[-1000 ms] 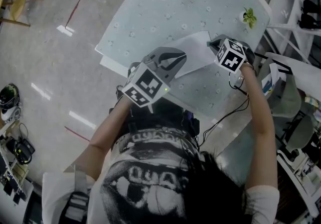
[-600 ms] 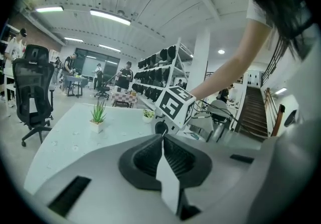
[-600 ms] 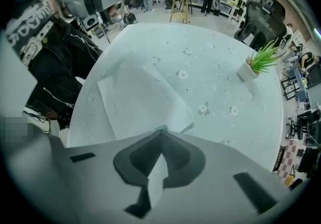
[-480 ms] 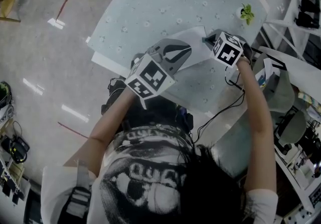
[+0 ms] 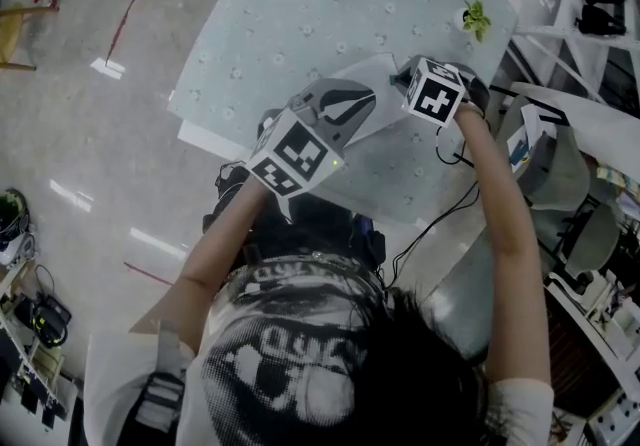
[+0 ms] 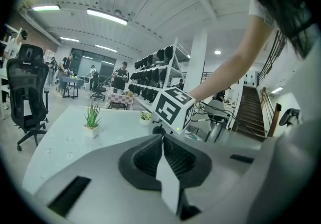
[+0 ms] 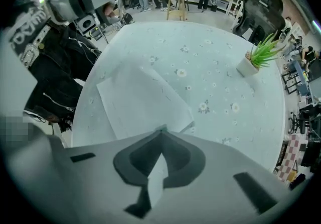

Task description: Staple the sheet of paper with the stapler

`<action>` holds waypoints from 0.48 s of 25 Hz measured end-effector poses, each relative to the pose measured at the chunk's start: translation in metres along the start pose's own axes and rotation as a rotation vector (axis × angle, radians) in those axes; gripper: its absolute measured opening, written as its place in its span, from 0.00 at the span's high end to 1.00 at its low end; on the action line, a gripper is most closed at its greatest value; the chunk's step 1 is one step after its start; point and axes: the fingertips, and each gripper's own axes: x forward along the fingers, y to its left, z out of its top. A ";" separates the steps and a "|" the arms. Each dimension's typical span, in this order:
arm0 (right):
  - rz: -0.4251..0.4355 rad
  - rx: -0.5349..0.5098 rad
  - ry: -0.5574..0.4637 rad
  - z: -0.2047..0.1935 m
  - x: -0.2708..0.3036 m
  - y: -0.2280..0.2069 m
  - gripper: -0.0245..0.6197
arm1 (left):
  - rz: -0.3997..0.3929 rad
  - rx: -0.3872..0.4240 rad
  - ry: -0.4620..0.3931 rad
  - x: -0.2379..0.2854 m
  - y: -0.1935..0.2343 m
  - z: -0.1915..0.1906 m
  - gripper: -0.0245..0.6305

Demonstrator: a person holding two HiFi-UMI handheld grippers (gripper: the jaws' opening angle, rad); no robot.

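Head view, flat rectangular sheet (image 5: 392, 84), left hand-held gripper (image 6: 162, 137), right hand-held gripper (image 7: 160, 130), both clenched

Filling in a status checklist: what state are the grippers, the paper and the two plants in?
Sheet of paper: flat on table.
Left gripper: shut, empty.
Right gripper: shut, pointing down over the sheet's edge.
Spiky plant: upright.
Leafy plant: upright.
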 end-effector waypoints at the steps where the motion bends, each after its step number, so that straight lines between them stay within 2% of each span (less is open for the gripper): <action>1: -0.001 -0.007 0.009 0.001 0.000 -0.001 0.95 | -0.001 0.004 0.001 0.000 -0.001 0.002 0.94; 6: -0.017 -0.044 0.062 0.001 0.004 0.002 0.95 | -0.013 0.024 0.016 -0.007 -0.007 0.005 0.94; 12: -0.027 0.004 -0.005 0.005 0.004 -0.001 0.95 | 0.035 0.014 0.025 -0.026 0.005 -0.005 0.94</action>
